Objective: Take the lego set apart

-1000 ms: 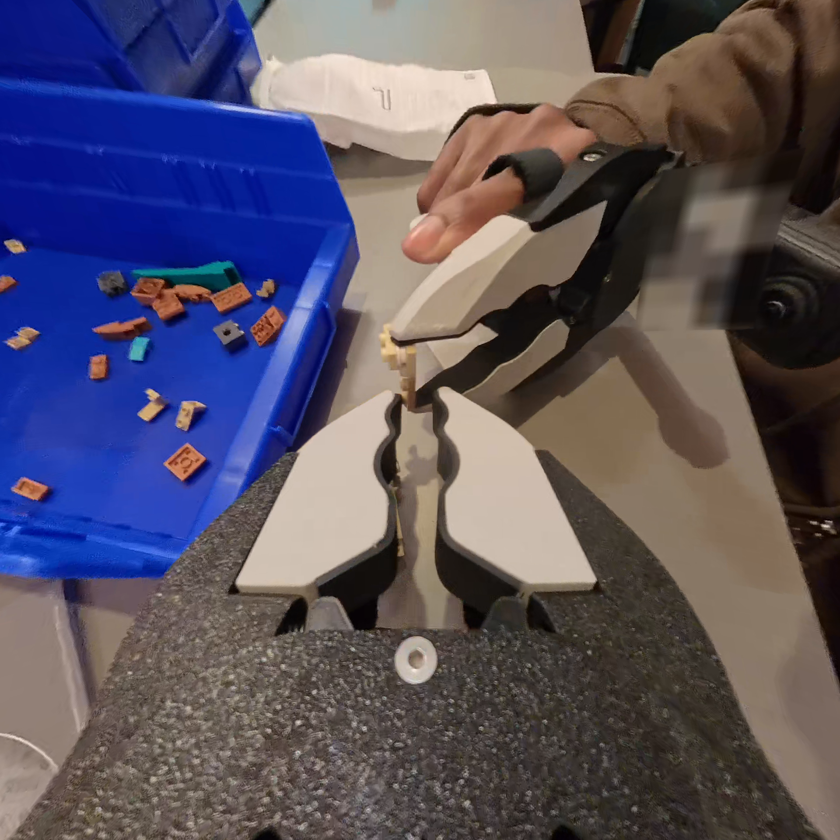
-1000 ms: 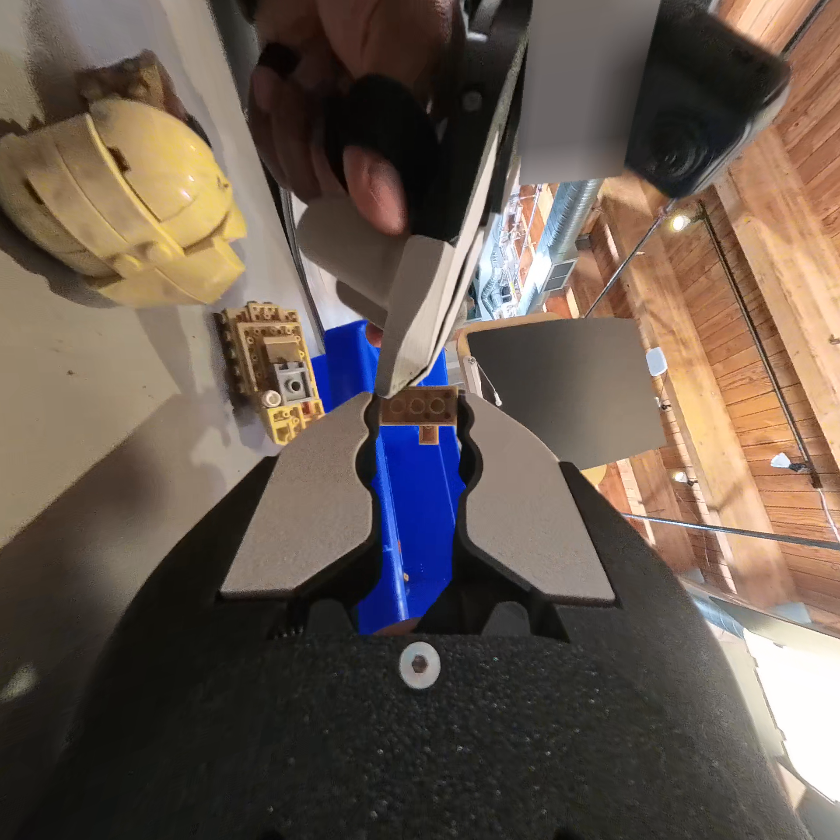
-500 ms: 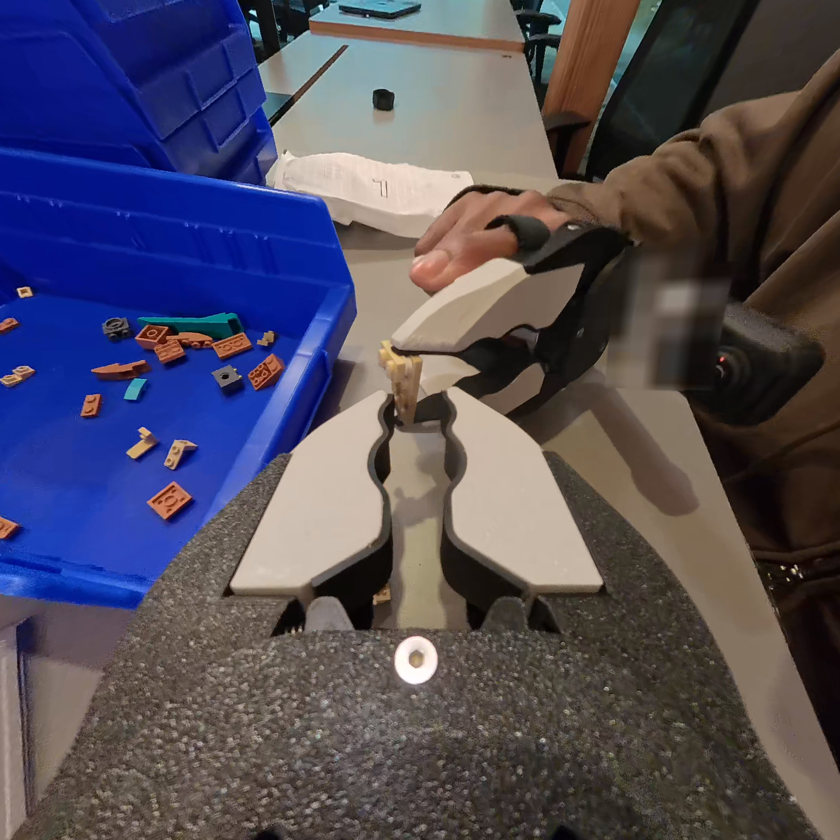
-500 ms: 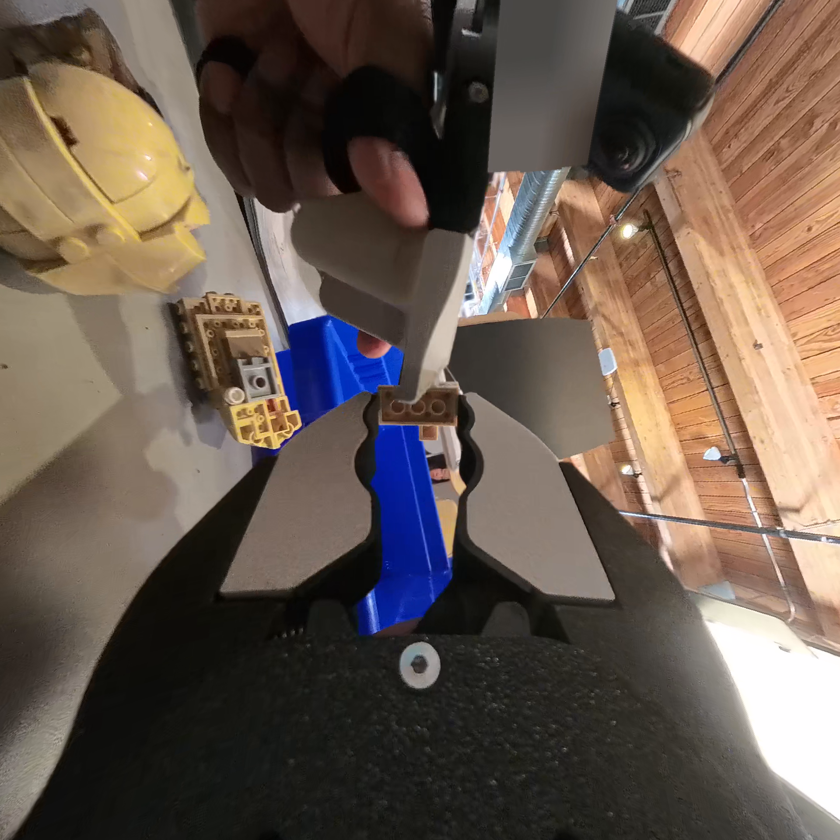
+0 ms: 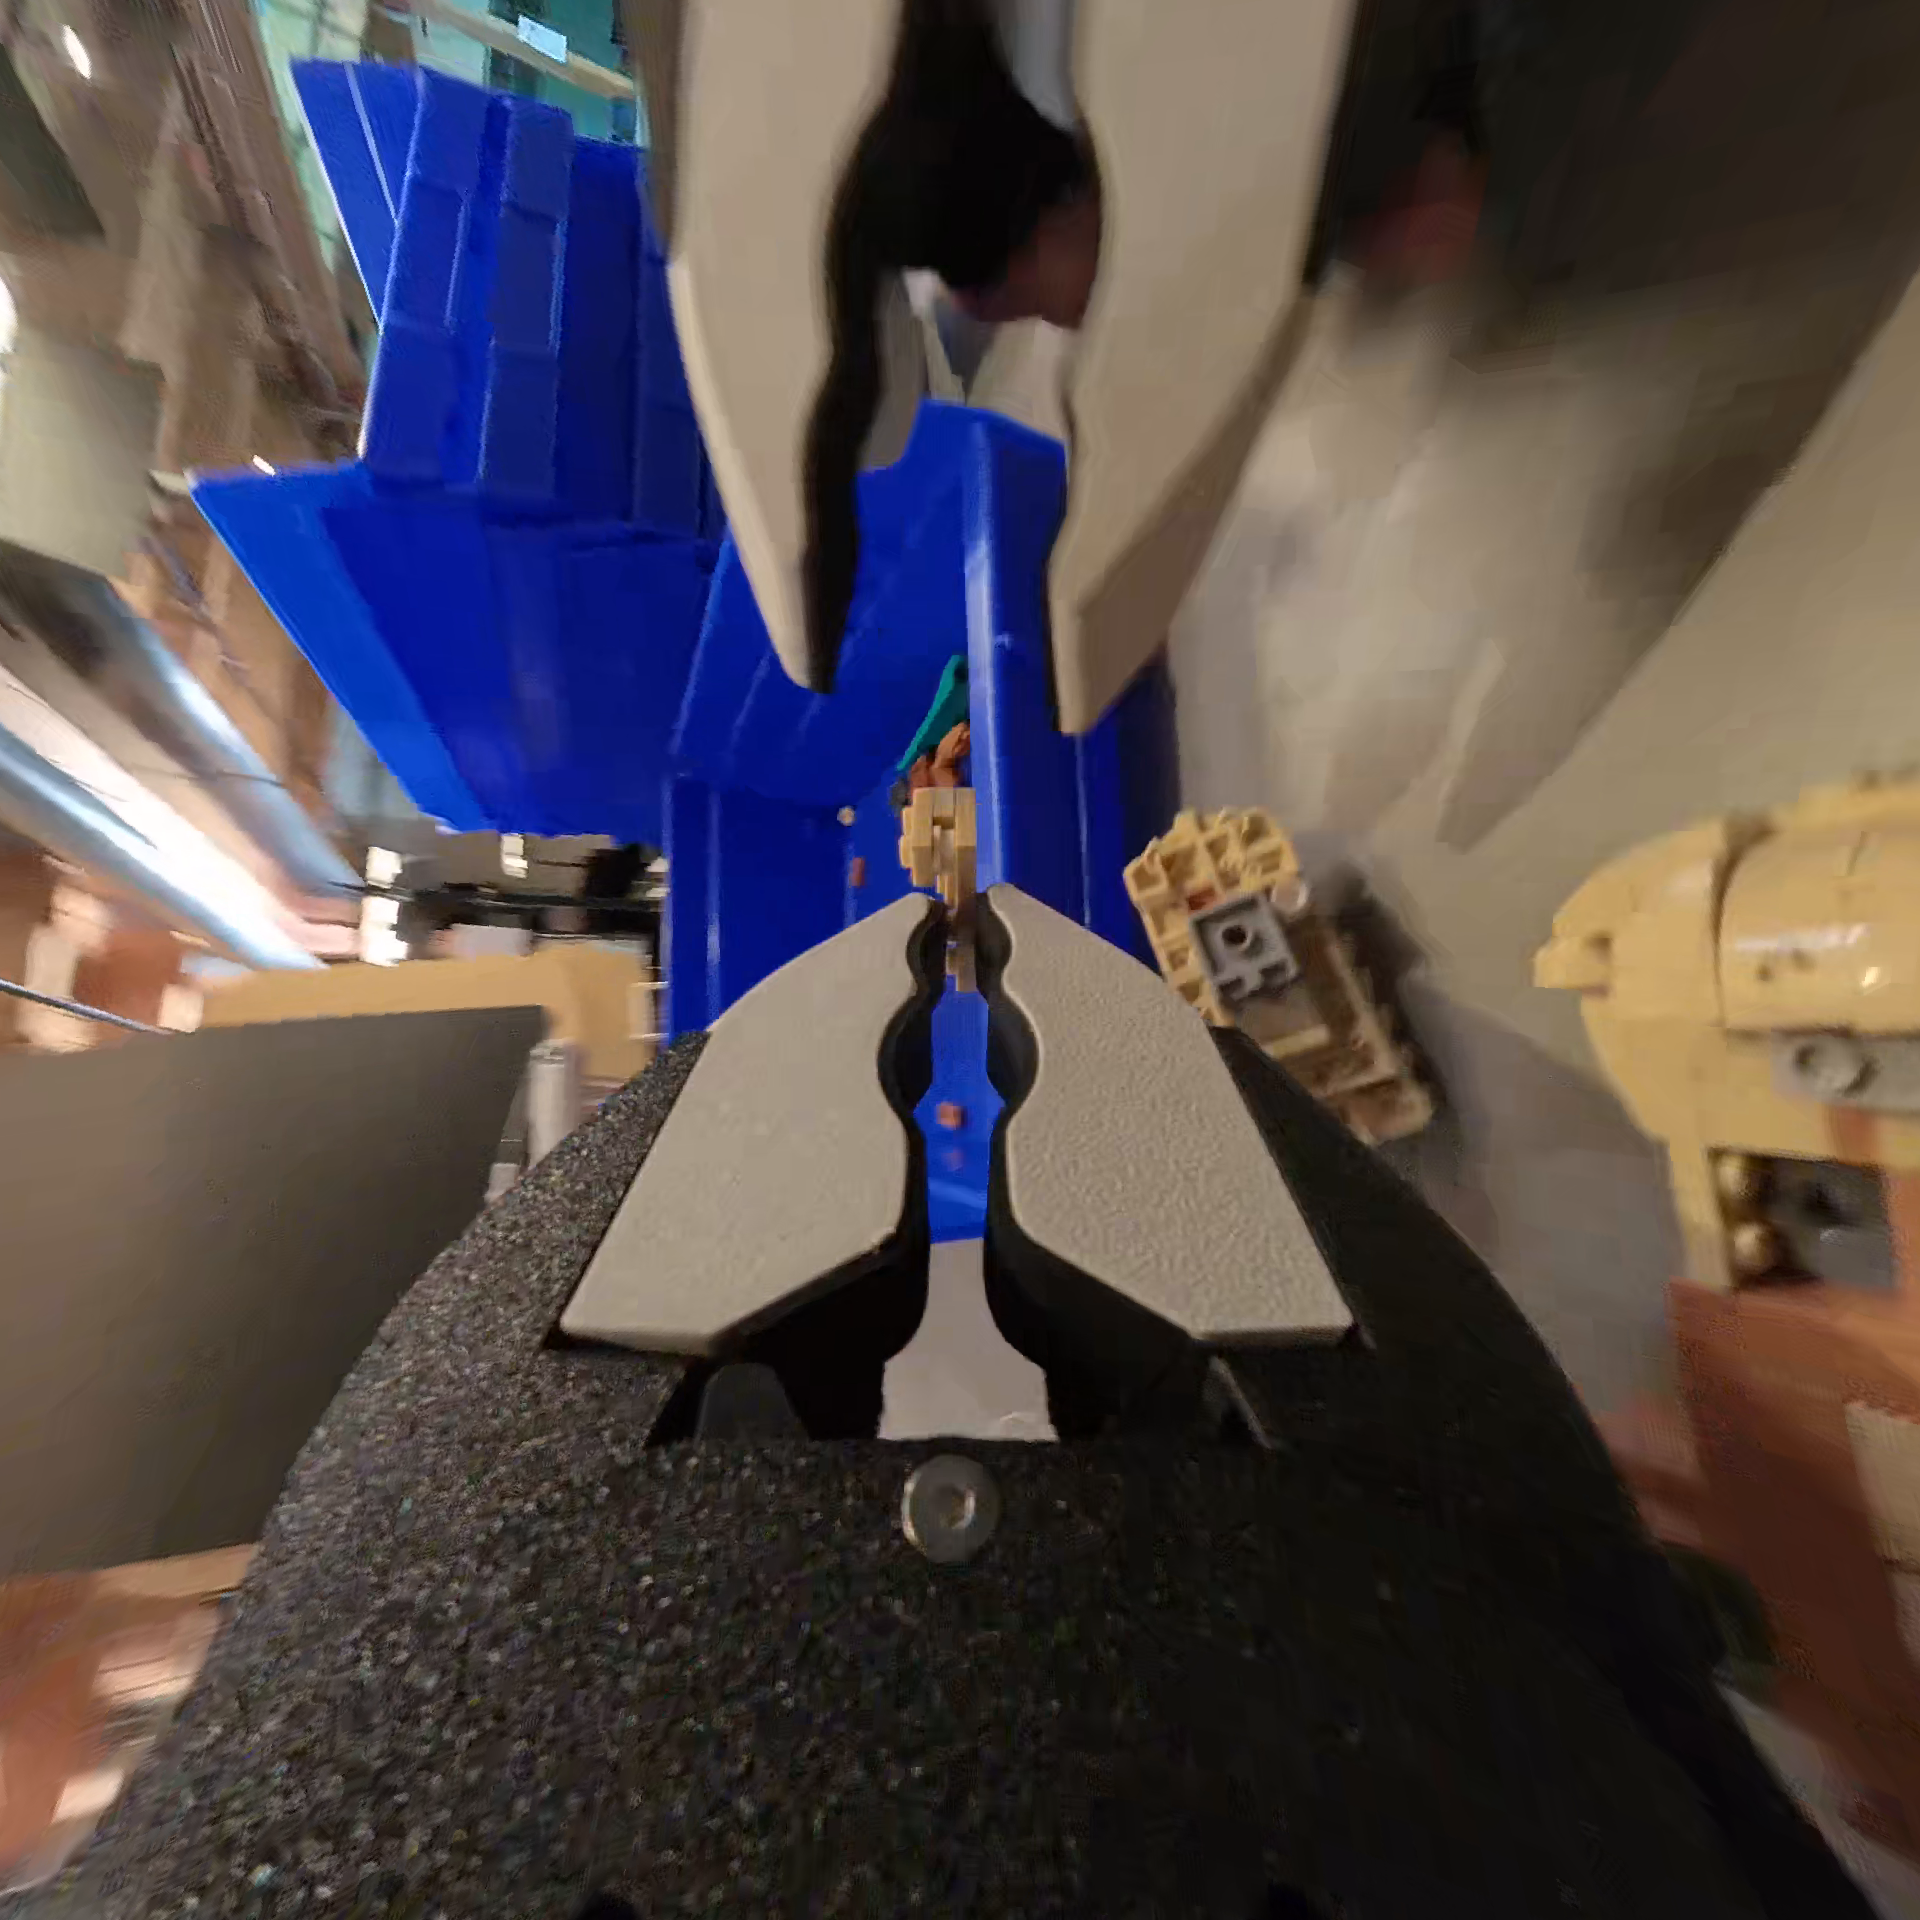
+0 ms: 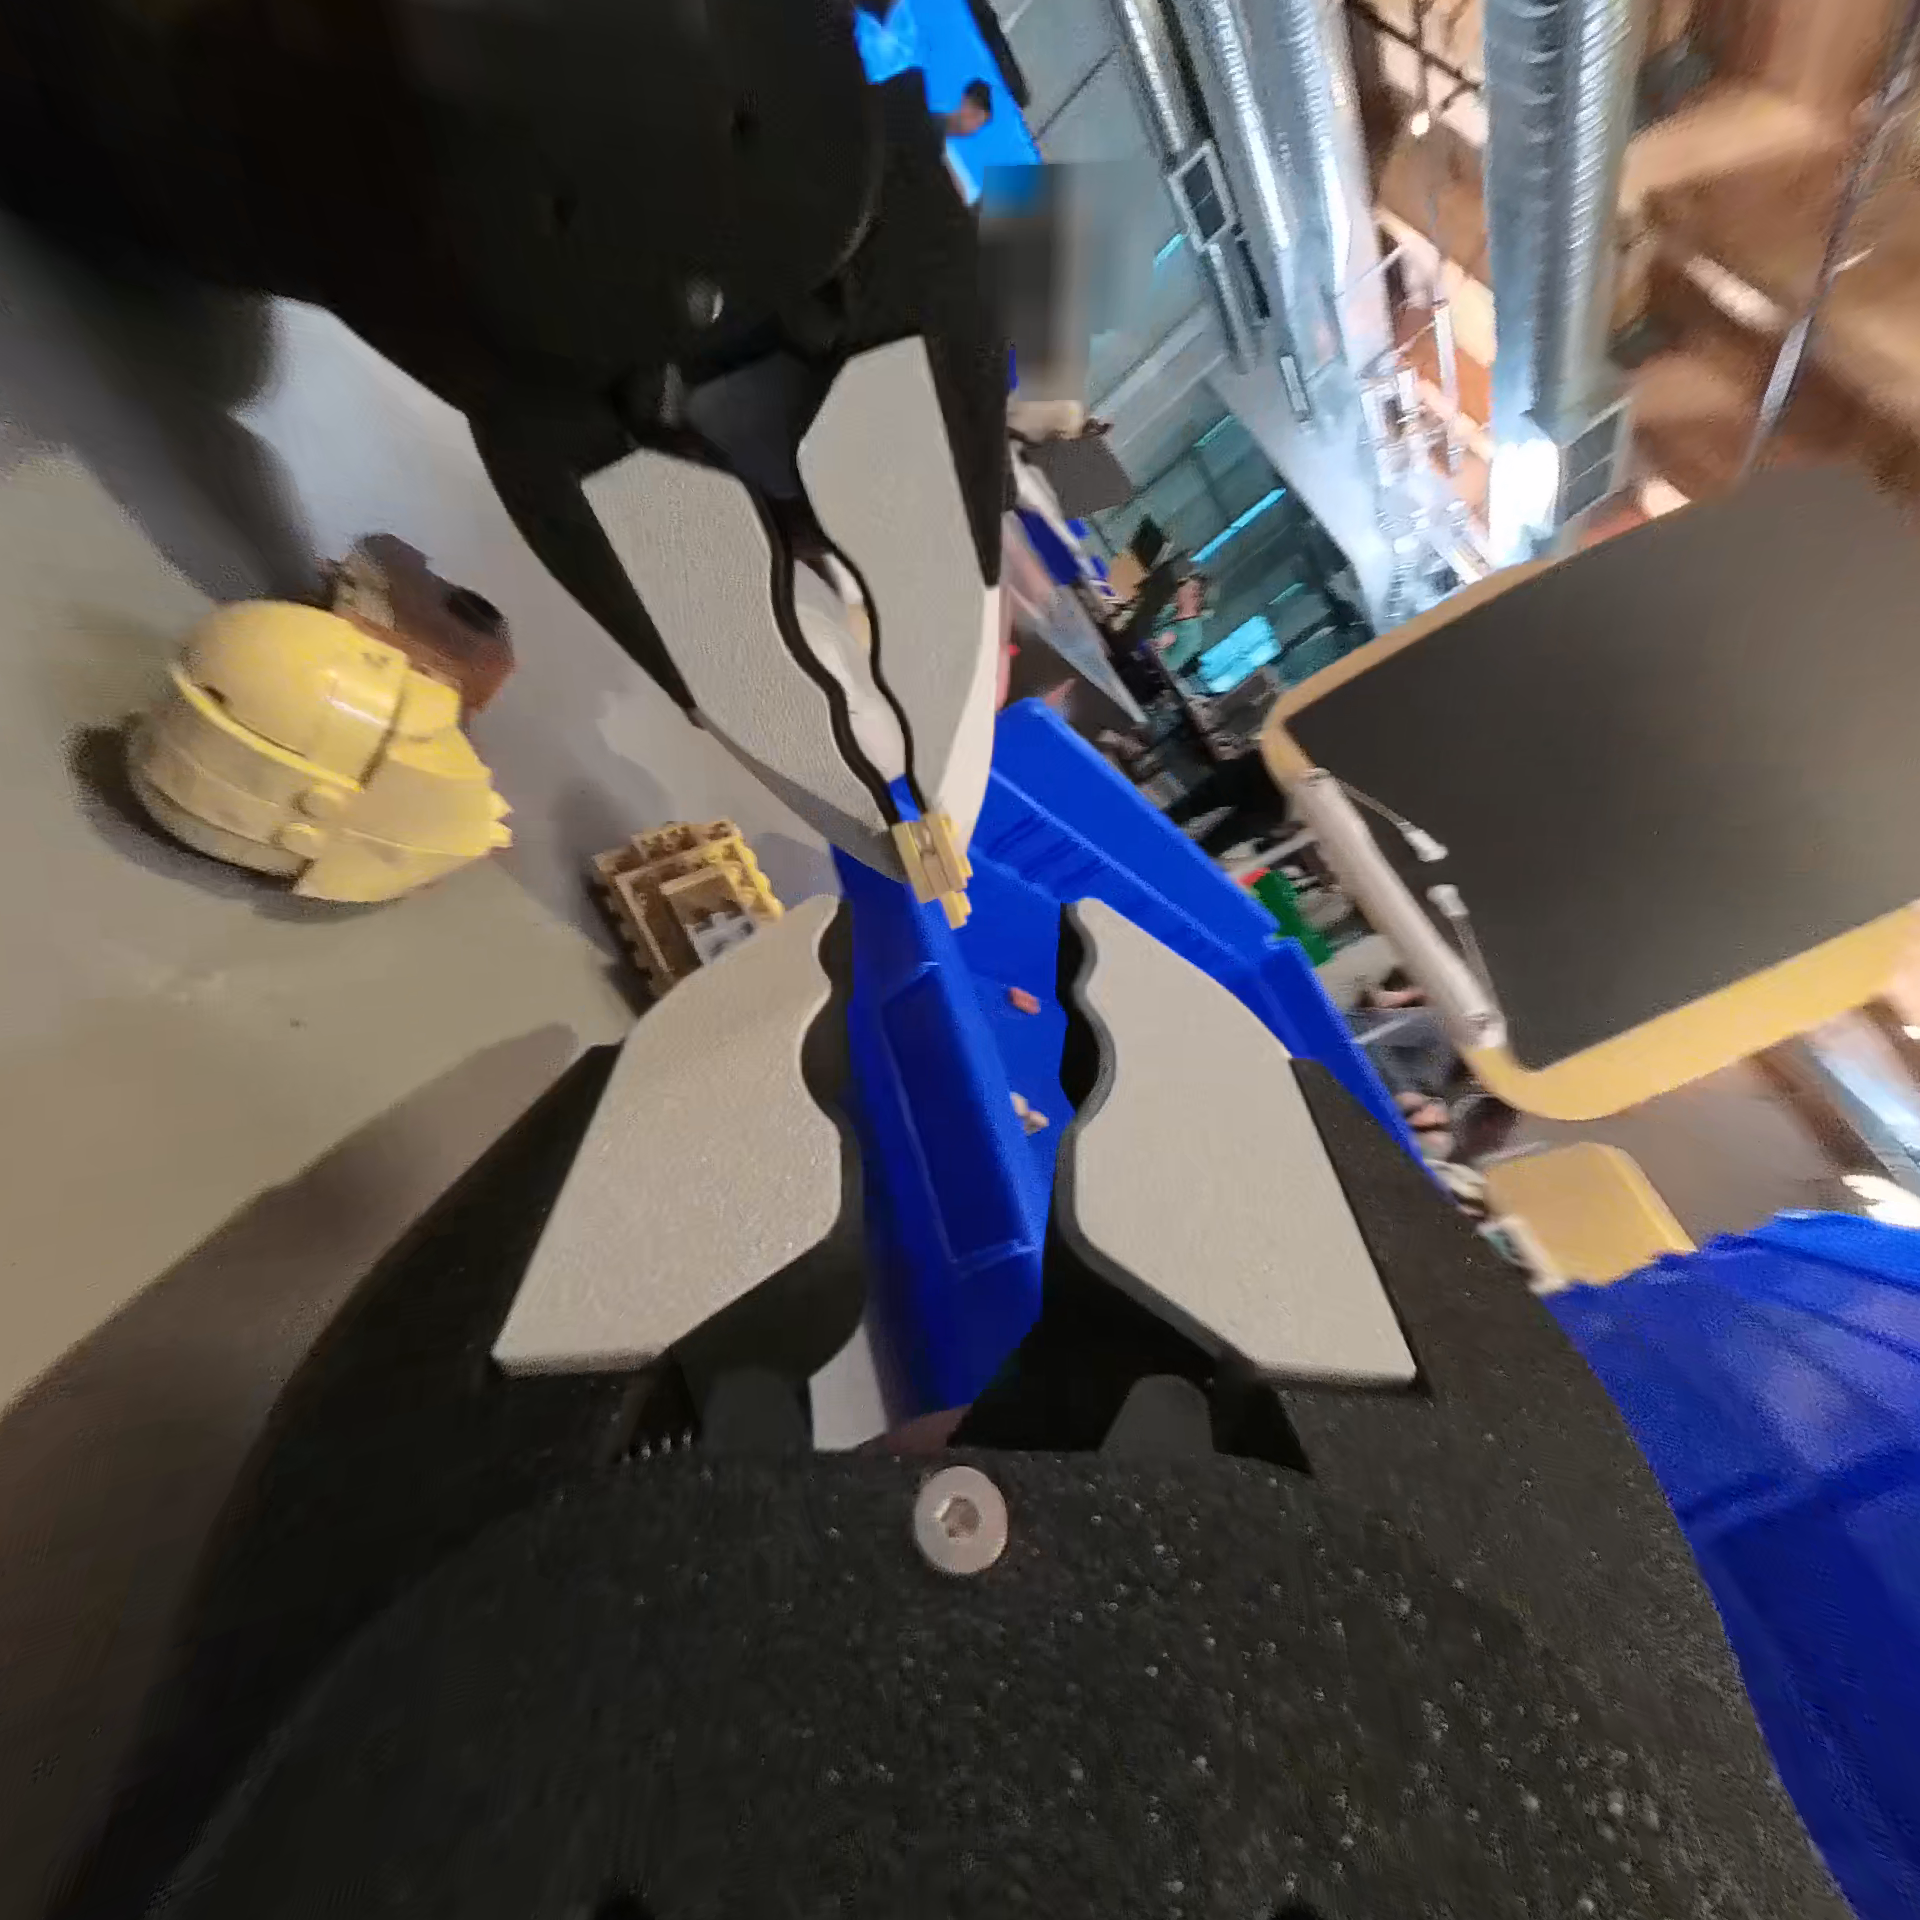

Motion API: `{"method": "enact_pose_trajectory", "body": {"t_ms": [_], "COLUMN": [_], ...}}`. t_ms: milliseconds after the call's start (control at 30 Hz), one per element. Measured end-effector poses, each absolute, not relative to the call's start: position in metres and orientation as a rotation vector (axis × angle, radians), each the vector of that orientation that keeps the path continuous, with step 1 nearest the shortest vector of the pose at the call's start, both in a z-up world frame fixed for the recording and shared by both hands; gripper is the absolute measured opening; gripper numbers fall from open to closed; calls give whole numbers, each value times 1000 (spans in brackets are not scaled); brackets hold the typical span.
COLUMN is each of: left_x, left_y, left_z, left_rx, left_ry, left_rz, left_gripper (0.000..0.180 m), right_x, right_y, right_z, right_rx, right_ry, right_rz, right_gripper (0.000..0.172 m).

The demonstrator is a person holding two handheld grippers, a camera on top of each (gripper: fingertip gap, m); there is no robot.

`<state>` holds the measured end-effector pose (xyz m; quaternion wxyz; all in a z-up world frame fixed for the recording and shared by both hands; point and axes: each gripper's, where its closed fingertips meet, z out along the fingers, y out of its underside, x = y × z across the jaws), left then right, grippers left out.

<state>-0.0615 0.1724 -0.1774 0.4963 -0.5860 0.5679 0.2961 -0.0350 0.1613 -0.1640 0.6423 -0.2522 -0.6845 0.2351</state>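
My left gripper (image 5: 961, 909) is shut on a small tan brick assembly (image 5: 940, 852), which sticks out past its fingertips. The right wrist view shows the same: the left gripper (image 6: 925, 831) comes in from above with the tan piece (image 6: 932, 854) pinched at its tips. My right gripper (image 6: 956, 920) is open and empty, its fingers apart just below that piece and not touching it. In the left wrist view the right gripper (image 5: 945, 696) hangs open above the piece. Both views are motion-blurred.
A blue bin (image 6: 935, 1143) with loose small bricks lies behind the grippers, also seen in the left wrist view (image 5: 582, 623). A small tan brick build (image 6: 686, 904) and a large rounded yellow-tan model (image 6: 322, 769) sit on the grey table. A dark tan-edged tabletop (image 6: 1610, 748) is at the right. My left and right fingertips are right by each other.
The right gripper held the tan piece while the left closed on it. Now the right has opened and let go, the left holds it, and both grippers have swung round.
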Motion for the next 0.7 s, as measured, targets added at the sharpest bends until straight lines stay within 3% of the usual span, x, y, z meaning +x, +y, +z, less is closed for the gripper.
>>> {"method": "enact_pose_trajectory", "body": {"t_ms": [200, 700], "left_x": [-63, -34], "left_y": [175, 159], "left_z": [-180, -181], "left_rx": [-1200, -1061], "left_ry": [1529, 1576], "left_rz": [986, 787], "left_gripper": [4, 4], "right_x": [-33, -31], "right_y": [157, 161], "right_z": [-173, -184], "right_rx": [-606, -302], "right_ry": [-1658, -1670], "right_rz": [603, 155], "right_gripper": [33, 18]}}
